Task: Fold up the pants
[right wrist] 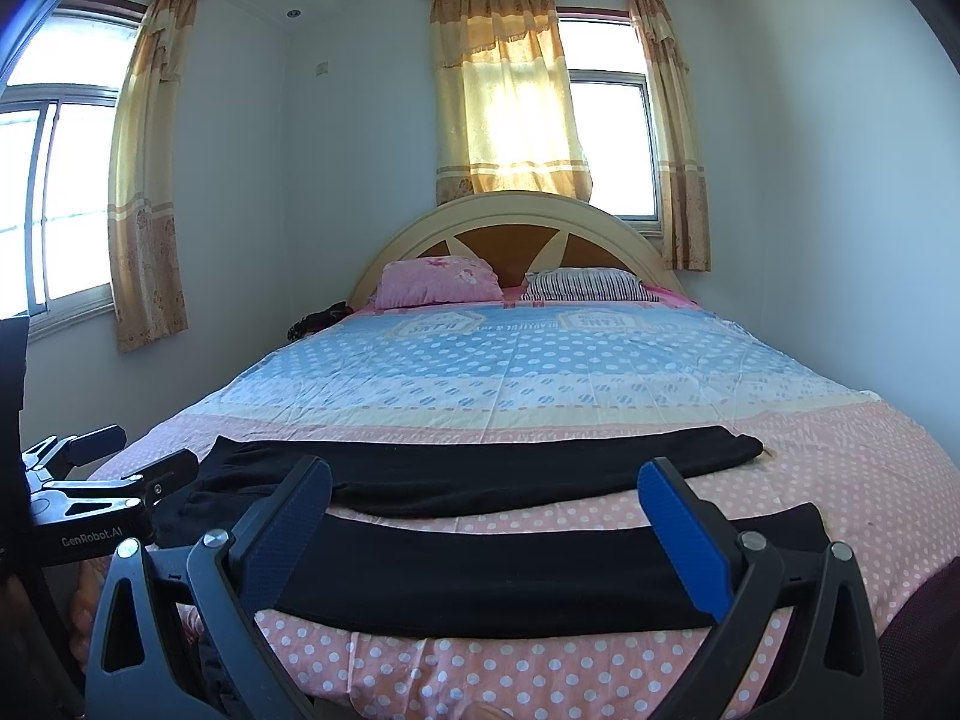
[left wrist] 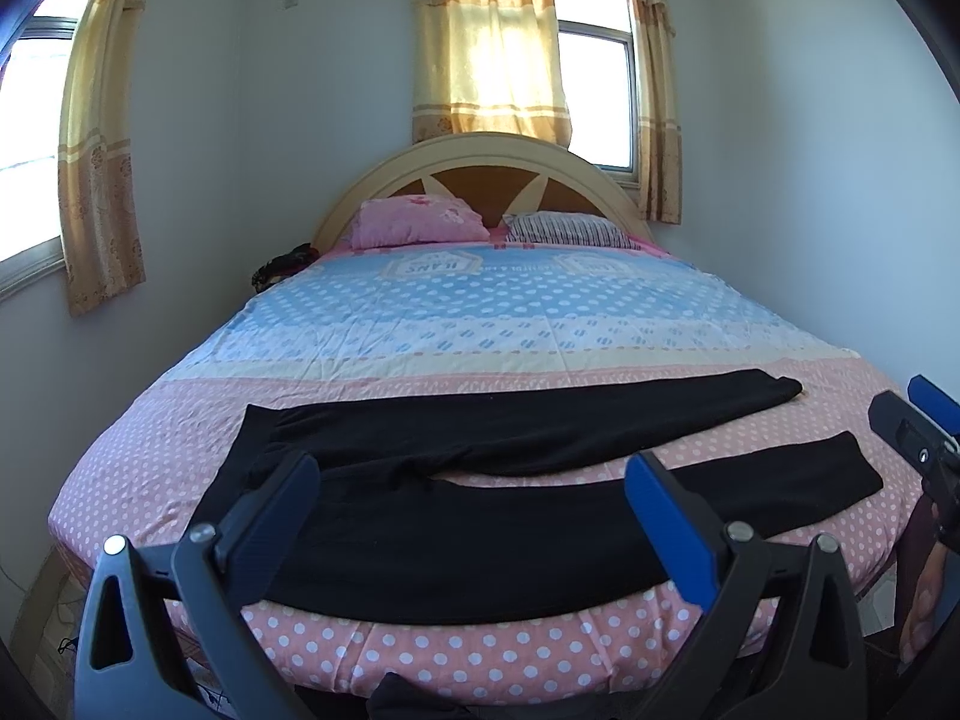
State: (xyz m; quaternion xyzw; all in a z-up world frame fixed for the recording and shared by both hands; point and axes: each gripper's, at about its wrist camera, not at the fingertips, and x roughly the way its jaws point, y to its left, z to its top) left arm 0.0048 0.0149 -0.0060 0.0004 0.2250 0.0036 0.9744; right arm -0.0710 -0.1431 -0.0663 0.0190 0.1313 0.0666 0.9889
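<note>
From the left wrist camera, the black pants [left wrist: 480,480] lie spread flat across the foot of the bed [left wrist: 456,324], on the pink polka-dot part of the sheet, waistband to the left and the two legs running out to the right, slightly splayed with a strip of sheet showing between them. The left gripper [left wrist: 474,492] hovers at the near edge of the bed with its fingers spread wide, holding nothing; the near leg shows between them. The right gripper [left wrist: 918,432] shows at the far right edge, beside the leg ends; I cannot tell from here how far open it is.

From the right wrist camera, the right gripper [right wrist: 486,510] is likewise wide open and empty, its fingers framing the near leg of the pants [right wrist: 492,564]. The left gripper [right wrist: 120,462] sits at the left by the waistband, fingers apart, gripping nothing. A pink pillow [right wrist: 441,281] and a striped pillow [right wrist: 588,285] rest against the arched headboard [right wrist: 510,222].
</note>
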